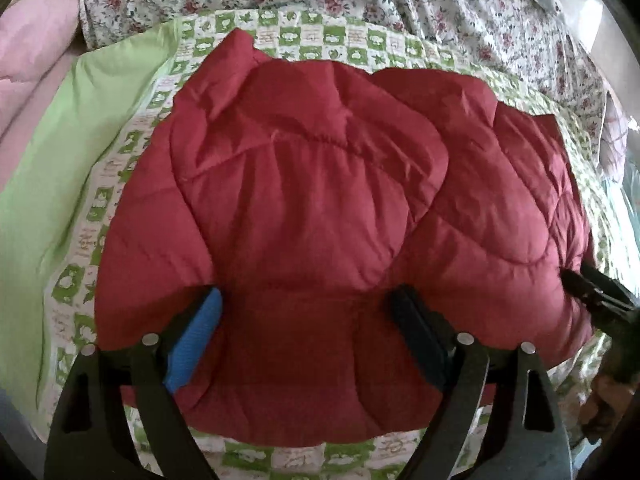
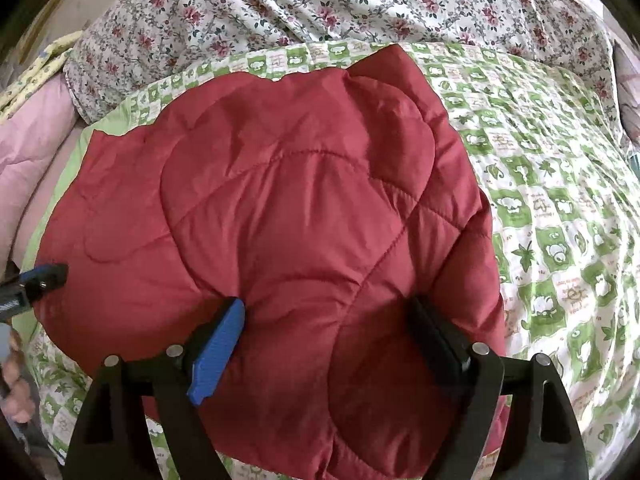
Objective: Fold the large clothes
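A red quilted puffy jacket (image 1: pixel 320 184) lies folded on a green-and-white checked blanket (image 1: pixel 116 168); it also fills the right wrist view (image 2: pixel 304 208). My left gripper (image 1: pixel 308 312) is open, its jaws wide apart, pressing down on the jacket's near-left part. My right gripper (image 2: pixel 328 320) is open the same way over the jacket's near-right part. The right gripper shows at the right edge of the left wrist view (image 1: pixel 592 284). The left gripper shows at the left edge of the right wrist view (image 2: pixel 36 280).
The checked blanket (image 2: pixel 552 200) spreads to the right on a bed. A floral sheet (image 2: pixel 320 4) lies bunched behind it. A plain green cloth (image 1: pixel 44 184) and pink bedding (image 1: pixel 36 56) lie to the left.
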{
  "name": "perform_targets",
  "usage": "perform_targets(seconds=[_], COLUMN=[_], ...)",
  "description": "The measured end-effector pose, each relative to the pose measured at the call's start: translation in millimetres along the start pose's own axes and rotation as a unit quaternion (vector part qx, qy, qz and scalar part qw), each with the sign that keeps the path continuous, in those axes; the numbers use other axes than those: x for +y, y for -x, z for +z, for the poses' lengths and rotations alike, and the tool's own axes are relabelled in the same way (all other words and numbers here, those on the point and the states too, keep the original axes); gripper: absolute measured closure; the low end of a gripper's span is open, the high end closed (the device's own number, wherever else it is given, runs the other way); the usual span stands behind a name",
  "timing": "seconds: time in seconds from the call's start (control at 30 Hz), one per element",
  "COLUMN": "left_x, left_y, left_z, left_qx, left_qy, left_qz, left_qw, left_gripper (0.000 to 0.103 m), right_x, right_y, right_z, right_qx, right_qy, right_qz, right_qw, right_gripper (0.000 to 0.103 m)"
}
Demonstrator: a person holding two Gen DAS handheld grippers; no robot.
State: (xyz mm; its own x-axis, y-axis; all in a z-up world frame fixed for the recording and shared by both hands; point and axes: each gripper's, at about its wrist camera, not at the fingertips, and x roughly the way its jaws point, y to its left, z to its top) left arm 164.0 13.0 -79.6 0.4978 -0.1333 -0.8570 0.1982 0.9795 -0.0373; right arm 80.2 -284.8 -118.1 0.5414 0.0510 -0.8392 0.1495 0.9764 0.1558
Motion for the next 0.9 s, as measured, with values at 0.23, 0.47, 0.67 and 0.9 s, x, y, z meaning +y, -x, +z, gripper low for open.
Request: perform_targets(seconds=[0.23,0.47,0.67,0.9], left_x=[-2.9,6.9,12.2,1.7], left_y=[-2.2,16.3,-9.8,-31.0], left_z=[-2.4,17.1,33.2,42.2], left_qx=[-0.004,-0.034,-0.006,0.002], left_qy=[-0.009,0.013,0.016,0.004], left_qz=[0.004,-0.006,0.002,0.007], left_qw=[0.9999,0.9993,0.9999,1.0000], left_gripper=[0.014,0.014,0.014,0.004], right_x=[4.8,40.1,29.7,8.3], right_y=[14.4,39.6,-17.6,-35.6], right_z=[1.2,36.0,54.1,49.9], right_qx=[-0.005,-0.046,-0.001,-0.012], right_qy=[-0.004,0.040,0.040,0.007], right_qz=[-0.005,0.040,0.003,0.006], right_qw=[1.000,0.997,0.999,1.000], right_gripper=[0.018,0.017,0.018,0.017])
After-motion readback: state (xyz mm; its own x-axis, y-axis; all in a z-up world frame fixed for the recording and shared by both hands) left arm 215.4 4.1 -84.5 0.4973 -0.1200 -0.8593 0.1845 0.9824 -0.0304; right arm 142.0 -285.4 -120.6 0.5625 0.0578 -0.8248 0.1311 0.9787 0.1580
